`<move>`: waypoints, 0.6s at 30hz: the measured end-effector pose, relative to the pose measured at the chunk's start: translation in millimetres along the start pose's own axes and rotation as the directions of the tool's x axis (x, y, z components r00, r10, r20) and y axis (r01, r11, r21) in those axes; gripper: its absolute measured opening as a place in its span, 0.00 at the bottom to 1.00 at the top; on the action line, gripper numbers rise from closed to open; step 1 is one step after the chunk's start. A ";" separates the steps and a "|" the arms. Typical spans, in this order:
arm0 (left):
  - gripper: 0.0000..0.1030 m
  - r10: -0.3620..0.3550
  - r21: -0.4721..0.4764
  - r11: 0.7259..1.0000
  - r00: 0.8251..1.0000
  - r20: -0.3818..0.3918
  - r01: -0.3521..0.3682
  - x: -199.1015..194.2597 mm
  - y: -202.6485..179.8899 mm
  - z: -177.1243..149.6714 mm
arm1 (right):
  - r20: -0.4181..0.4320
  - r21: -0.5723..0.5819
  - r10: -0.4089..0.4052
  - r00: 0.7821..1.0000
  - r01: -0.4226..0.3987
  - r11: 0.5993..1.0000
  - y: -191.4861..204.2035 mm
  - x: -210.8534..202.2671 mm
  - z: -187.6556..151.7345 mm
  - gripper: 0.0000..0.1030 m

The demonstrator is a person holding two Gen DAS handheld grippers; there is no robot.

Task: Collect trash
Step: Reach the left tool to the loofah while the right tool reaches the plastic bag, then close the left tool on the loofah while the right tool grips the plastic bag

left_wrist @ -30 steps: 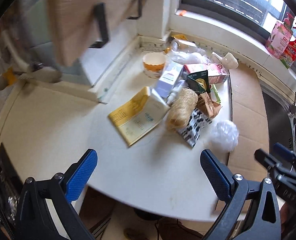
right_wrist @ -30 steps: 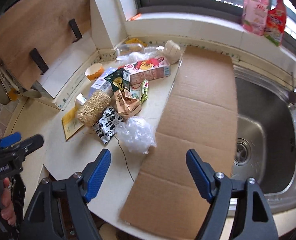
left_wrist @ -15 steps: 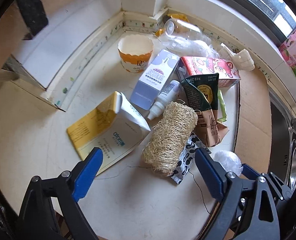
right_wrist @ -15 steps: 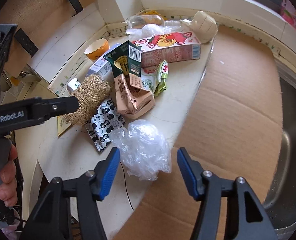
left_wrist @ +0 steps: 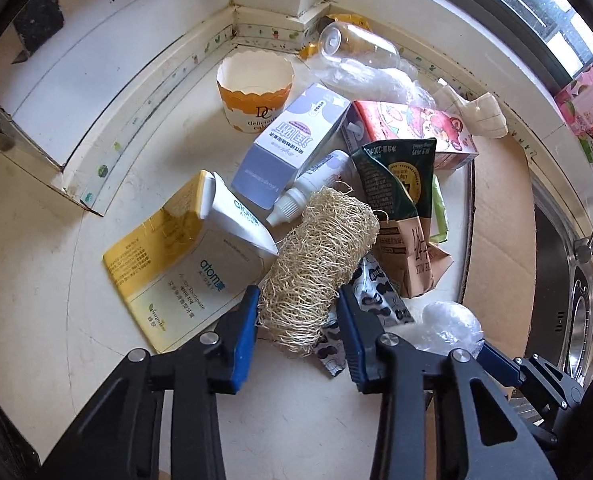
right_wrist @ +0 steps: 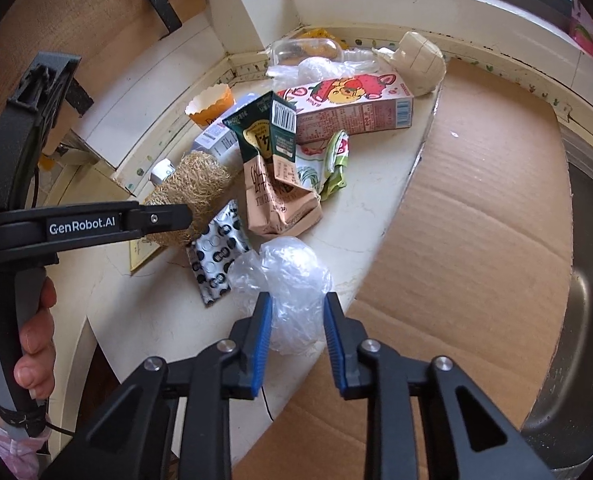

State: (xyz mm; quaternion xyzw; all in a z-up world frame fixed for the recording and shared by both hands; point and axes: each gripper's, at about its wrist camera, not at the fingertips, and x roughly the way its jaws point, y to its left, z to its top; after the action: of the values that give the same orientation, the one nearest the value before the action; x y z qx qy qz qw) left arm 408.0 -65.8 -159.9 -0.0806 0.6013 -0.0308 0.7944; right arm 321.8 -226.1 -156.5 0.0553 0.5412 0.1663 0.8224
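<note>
**Both grippers closing on the first two pieces of trash**

We take the milk carton (left_wrist: 404,216) as our marker. Our left gripper (left_wrist: 296,320) has just been narrowing its jaws around the loofah (left_wrist: 316,264) lying just beside the carton; the pads press its near end. Our right gripper (right_wrist: 296,328) has likewise been closing on the crumpled plastic wrap (right_wrist: 288,280) just in front of the carton, near the cardboard sheet (right_wrist: 476,220). Taking the loose outer pieces first leaves the rest of the heap undisturbed.

A pale rounded countertop (left_wrist: 36,320) fills a corner under a window (left_wrist: 508,4) that lets in daylight. A flat sheet of cardboard (right_wrist: 476,208) covers the counter beside a steel sink (right_wrist: 588,320). A wooden panel (right_wrist: 76,12), perhaps a cabinet door, stands at the left.
</note>
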 end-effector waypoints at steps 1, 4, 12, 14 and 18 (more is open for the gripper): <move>0.35 -0.001 -0.002 1.000 1.000 0.009 0.001 -4.0 0.1 -1.1 | 0.008 0.007 0.005 1.000 -0.005 1.000 -0.9 -3.3 0.0 0.24; 0.34 -0.008 -0.007 1.000 0.999 0.041 0.008 -18.7 3.2 -6.5 | 0.036 0.022 0.006 0.999 -0.007 1.000 -3.2 -14.3 -0.7 0.24; 0.34 -0.050 -0.026 0.998 0.993 0.107 0.053 -66.8 11.0 -35.6 | 0.079 0.049 0.010 0.997 -0.014 0.999 -3.1 -42.2 -13.4 0.23; 0.34 -0.061 -0.022 0.998 0.991 0.123 0.064 -81.8 13.0 -46.7 | 0.092 0.057 0.011 0.996 -0.017 0.998 -0.6 -51.5 -20.5 0.23; 0.34 -0.083 -0.001 0.996 0.985 0.154 0.084 -111.7 12.3 -71.3 | 0.117 0.069 0.006 0.993 -0.014 0.997 7.3 -72.8 -38.1 0.23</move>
State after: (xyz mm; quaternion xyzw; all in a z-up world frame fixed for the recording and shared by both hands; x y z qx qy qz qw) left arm 308.2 -43.9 -74.6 -0.1107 0.5343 -0.0555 0.8362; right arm 259.5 -246.9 -106.6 0.0964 0.4976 0.1478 0.8493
